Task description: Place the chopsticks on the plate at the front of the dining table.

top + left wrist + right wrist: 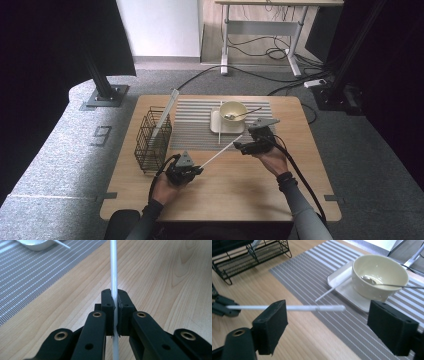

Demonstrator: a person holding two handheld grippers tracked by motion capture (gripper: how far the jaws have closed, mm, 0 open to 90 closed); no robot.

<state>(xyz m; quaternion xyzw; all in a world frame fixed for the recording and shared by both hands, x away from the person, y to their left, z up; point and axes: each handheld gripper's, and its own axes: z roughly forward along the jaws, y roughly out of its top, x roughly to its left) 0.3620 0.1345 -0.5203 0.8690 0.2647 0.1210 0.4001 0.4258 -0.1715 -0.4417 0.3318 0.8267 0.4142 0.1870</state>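
A thin white stick point(220, 152) runs from my left gripper point(199, 169) up and right toward my right gripper point(243, 146). In the left gripper view the jaws are shut on this stick point(113, 265), which passes straight up between the pads over the wood. In the right gripper view the stick point(312, 307) lies level across the gap of my right gripper point(328, 315). Its jaws stand wide apart. The stick crosses just behind the left pad point(270, 327), and its free tip ends well short of the right pad.
A cream bowl point(233, 110) with a spoon point(247, 113) sits on a square white plate point(216, 125) on a striped placemat point(195, 125). A second white stick point(220, 120) lies across the plate's edge. A black wire rack point(152, 140) holding a thin white board point(167, 112) stands at the left.
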